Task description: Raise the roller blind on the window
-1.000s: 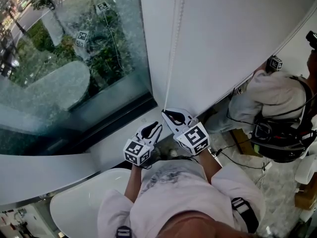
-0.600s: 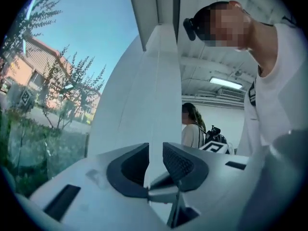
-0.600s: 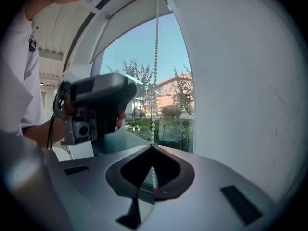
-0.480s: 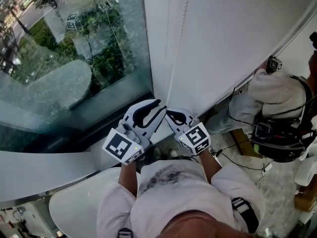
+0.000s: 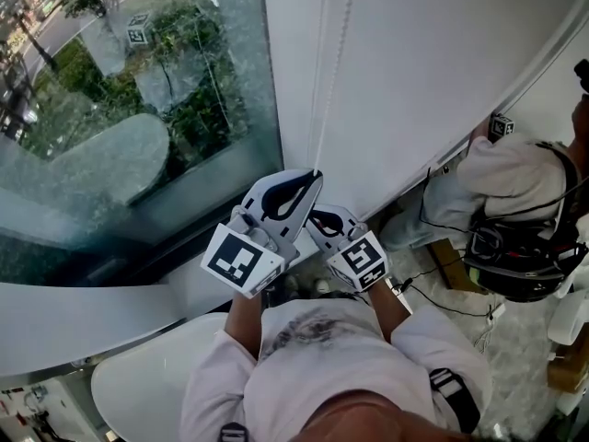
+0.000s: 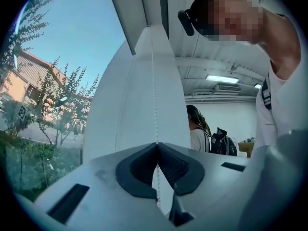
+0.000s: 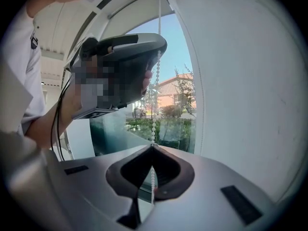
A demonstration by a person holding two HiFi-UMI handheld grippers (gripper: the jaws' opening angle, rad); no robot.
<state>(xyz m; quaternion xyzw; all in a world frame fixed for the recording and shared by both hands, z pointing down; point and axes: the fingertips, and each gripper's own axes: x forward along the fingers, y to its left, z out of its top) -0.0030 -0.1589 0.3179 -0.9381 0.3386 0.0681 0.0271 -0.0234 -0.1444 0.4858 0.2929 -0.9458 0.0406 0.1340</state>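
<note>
On the bead chain (image 5: 329,81) both grippers are closed. The left gripper (image 5: 315,174) has just been closing its jaws and now pinches the chain at the higher place. The right gripper (image 5: 314,213) pinches the same chain directly below it, with its tips pressed together on the beads. I think the lower grip keeps the chain tight while the upper hand takes a new hold for the next pull. To the right of the chain hangs the white roller blind (image 5: 442,53), lowered far down. To the left of the chain the window (image 5: 138,127) shows bare glass.
</note>
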